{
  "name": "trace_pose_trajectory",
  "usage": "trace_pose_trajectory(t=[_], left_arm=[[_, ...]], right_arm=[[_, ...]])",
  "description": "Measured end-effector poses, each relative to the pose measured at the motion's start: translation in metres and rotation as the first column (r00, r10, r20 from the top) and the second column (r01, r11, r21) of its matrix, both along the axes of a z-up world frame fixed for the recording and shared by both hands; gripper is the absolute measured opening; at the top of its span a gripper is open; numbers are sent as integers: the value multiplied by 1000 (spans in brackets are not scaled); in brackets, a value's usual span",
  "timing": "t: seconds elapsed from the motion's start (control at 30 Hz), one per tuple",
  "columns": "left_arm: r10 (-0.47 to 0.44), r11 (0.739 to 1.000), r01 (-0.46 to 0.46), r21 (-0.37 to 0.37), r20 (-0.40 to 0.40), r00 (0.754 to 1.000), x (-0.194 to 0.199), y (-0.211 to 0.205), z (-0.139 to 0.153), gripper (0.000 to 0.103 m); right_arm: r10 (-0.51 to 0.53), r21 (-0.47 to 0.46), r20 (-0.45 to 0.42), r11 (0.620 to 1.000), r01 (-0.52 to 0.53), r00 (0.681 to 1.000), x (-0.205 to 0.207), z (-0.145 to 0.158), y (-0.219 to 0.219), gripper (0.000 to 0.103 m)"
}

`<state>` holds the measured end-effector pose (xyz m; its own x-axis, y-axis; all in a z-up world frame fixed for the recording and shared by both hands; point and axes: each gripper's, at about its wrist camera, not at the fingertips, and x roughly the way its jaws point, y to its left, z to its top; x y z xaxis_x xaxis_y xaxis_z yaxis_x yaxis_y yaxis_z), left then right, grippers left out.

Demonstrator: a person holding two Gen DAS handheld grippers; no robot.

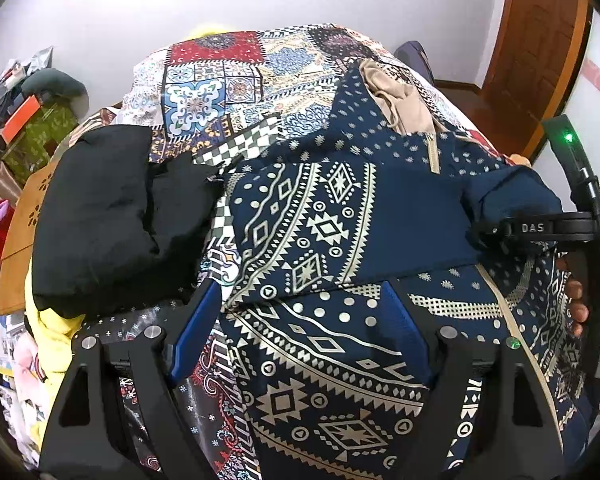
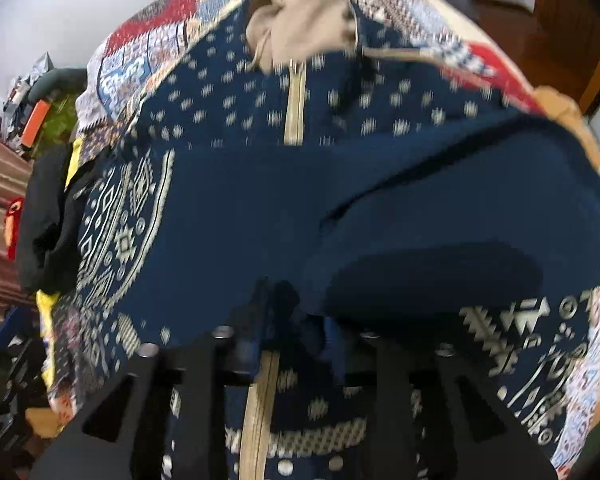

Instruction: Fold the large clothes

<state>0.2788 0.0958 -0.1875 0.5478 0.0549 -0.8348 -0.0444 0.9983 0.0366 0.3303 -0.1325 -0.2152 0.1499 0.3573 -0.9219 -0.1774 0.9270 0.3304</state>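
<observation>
Garment (image 1: 332,216), navy and patterned, lies partly folded on the bed (image 1: 220,80). It looks soft and light; take it at an edge. Left gripper (image 1: 296,328) is released above it. Right gripper (image 2: 296,320): jaws narrow, grasp unclear.

Left tongs (image 1: 296,320), seen from the left wrist: both blue-padded fingers (image 1: 190,332) stand wide apart, angled steeply downward, gripping nothing. Right tongs (image 1: 486,232) reach in from the right side, a person's hand (image 1: 580,300) on the handle. From the right wrist, right tongs (image 2: 296,320) appear blurred, fingers narrowly parted.
</observation>
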Motion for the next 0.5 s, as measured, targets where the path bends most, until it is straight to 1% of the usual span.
trace_pose_trajectory(t=[0.03,0.07,0.17,0.23,0.3,0.37,0.43,0.5], left_arm=[[-5,1000,5,2,-1,1000,1,-2,1,81],[-13,1000,13,3,1,1000,1,-6,2,81],[-50,999,49,9,15,999,7,-20,11,81],[-89,996,88,14,31,996,13,-36,21,81],[-125,992,124,18,44,991,20,-52,28,81],[-168,986,167,29,53,984,29,-72,35,81],[-221,975,219,40,58,974,38,-97,40,81],[-287,958,286,32,54,956,50,-125,43,81]], right_arm=[[10,15,-8,1000,-10,1000,-2,3,-4,34],[20,24,-5,1000,-20,1000,-4,9,-8,35],[43,42,35,998,-44,998,-12,32,-27,36],[31,48,87,998,-36,996,-17,52,-44,45],[7,47,151,999,-15,988,-22,71,-63,49],[-36,41,223,999,27,974,-28,90,-89,50],[-83,15,273,996,82,958,-34,102,-116,50],[-133,-15,315,989,145,940,-38,108,-139,50]])
